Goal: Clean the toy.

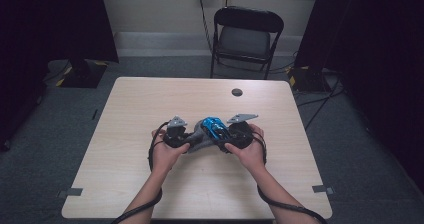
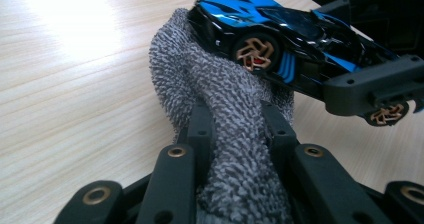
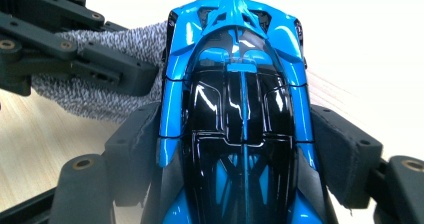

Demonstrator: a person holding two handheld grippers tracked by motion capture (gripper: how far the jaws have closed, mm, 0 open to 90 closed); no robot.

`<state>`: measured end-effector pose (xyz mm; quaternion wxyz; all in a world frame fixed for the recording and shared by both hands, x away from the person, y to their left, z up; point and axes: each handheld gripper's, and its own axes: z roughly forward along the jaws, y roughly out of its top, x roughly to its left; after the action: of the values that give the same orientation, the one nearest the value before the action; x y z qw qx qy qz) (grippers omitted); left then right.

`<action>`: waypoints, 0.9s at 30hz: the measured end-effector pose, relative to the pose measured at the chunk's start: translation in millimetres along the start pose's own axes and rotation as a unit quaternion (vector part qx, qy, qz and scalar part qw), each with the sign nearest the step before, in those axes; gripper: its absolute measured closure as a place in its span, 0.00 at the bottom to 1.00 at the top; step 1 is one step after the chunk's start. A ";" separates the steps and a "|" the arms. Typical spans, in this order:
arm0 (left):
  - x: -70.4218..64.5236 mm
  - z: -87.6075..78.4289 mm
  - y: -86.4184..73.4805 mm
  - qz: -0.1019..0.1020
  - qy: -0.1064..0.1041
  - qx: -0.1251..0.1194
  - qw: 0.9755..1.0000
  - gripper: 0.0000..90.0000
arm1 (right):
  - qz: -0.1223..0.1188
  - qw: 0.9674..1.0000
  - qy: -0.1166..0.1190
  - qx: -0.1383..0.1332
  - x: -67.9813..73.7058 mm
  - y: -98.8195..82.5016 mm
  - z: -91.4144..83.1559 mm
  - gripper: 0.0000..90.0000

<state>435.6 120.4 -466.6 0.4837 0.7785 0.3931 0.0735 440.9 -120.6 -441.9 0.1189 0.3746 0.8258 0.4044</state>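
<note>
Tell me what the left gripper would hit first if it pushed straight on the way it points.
Probably the toy car: the left gripper, shut on the cloth, points at its side, cloth already touching it.

A glossy blue-and-black toy car [image 3: 240,109] with copper-coloured wheels is held above a pale wooden table, clamped by its sides. A grey knitted cloth [image 2: 235,119], bunched and pinched into a thick fold, is pressed against the car's end.
</note>
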 end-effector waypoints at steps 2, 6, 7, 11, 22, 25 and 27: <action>-1.9 1.0 0.1 0.001 -0.001 0.001 1.000 0.80 | 0.001 1.000 -0.001 0.001 -0.6 0.2 0.2 0.29; -5.5 2.9 0.0 0.006 -0.008 0.004 1.000 0.80 | 0.004 1.000 -0.002 0.000 -1.6 1.0 0.3 0.29; -6.7 3.4 -0.2 0.007 -0.008 0.004 1.000 0.80 | 0.004 1.000 0.000 0.000 -1.9 1.2 0.5 0.29; -9.4 4.7 -0.3 0.012 -0.013 0.005 1.000 0.80 | 0.006 1.000 -0.001 0.001 -2.4 2.2 1.1 0.29; -16.7 7.2 -1.7 0.022 -0.022 0.010 0.999 0.80 | 0.012 1.000 -0.003 0.001 -2.9 5.1 2.7 0.29; -18.8 8.6 -3.0 0.023 -0.027 0.012 0.999 0.80 | 0.013 1.000 -0.004 0.003 -3.0 6.2 3.7 0.29; -20.0 9.3 -3.9 0.023 -0.027 0.014 0.999 0.80 | 0.013 1.000 -0.007 0.006 -2.9 6.7 4.6 0.29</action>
<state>424.5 101.1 -469.2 0.4812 0.7959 0.3627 0.0584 448.7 -117.4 -440.1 0.1173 0.3887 0.8224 0.3986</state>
